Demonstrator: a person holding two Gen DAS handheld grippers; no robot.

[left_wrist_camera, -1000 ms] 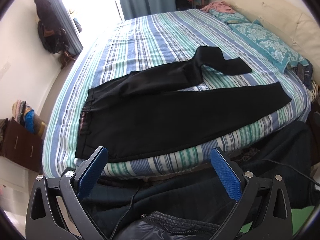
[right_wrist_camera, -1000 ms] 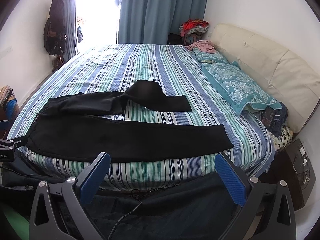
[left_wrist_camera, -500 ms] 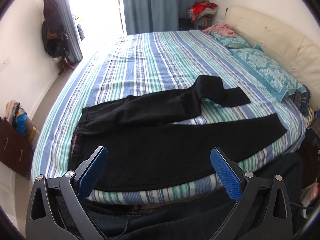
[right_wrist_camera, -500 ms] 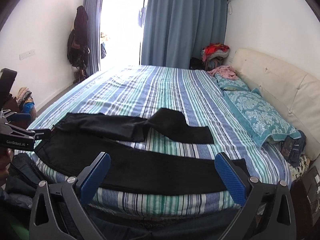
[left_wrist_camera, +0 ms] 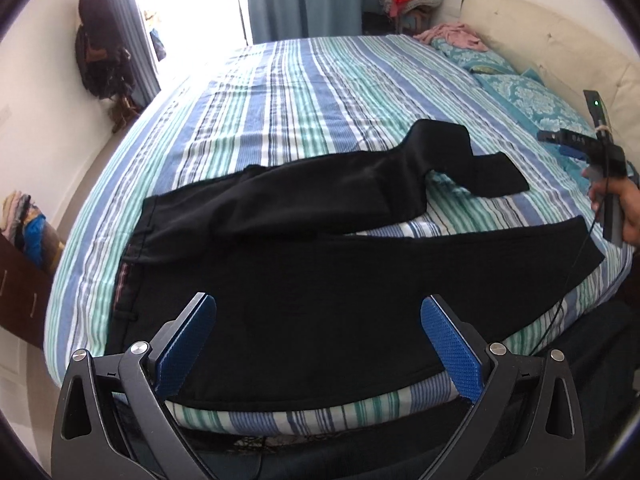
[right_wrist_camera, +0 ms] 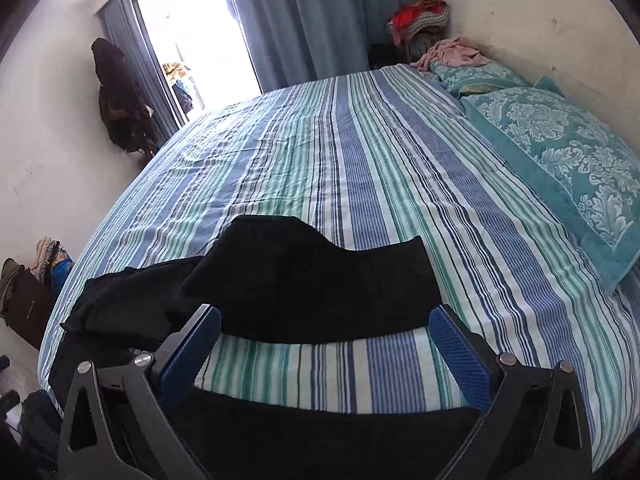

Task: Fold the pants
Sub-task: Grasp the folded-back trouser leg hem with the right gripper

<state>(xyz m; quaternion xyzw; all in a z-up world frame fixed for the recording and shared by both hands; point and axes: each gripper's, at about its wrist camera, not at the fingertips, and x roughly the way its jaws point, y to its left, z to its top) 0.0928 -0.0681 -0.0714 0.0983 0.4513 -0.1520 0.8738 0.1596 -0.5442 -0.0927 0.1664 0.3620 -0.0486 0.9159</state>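
Observation:
Black pants [left_wrist_camera: 320, 280] lie spread on the striped bed [left_wrist_camera: 320, 92], waistband at the left. The near leg runs straight to the right; the far leg is bent back on itself [left_wrist_camera: 452, 160]. My left gripper [left_wrist_camera: 318, 344] is open and empty, low over the seat of the pants near the bed's front edge. My right gripper [right_wrist_camera: 324, 356] is open and empty over the lower legs, between the near leg [right_wrist_camera: 320, 432] and the far leg's folded end [right_wrist_camera: 320, 284]. It also shows at the right edge of the left wrist view [left_wrist_camera: 600, 152].
Teal patterned pillows [right_wrist_camera: 560, 152] lie along the cream headboard [left_wrist_camera: 552, 48] at the right. A pink garment [right_wrist_camera: 452, 50] and a clothes pile [right_wrist_camera: 420, 16] sit at the far corner. Blue curtains [right_wrist_camera: 320, 12] and dark hanging clothes [right_wrist_camera: 120, 96] stand beyond the bed.
Both grippers have moved forward and down over the bed. The right one has gone far closer to the lower legs. The pants have not moved.

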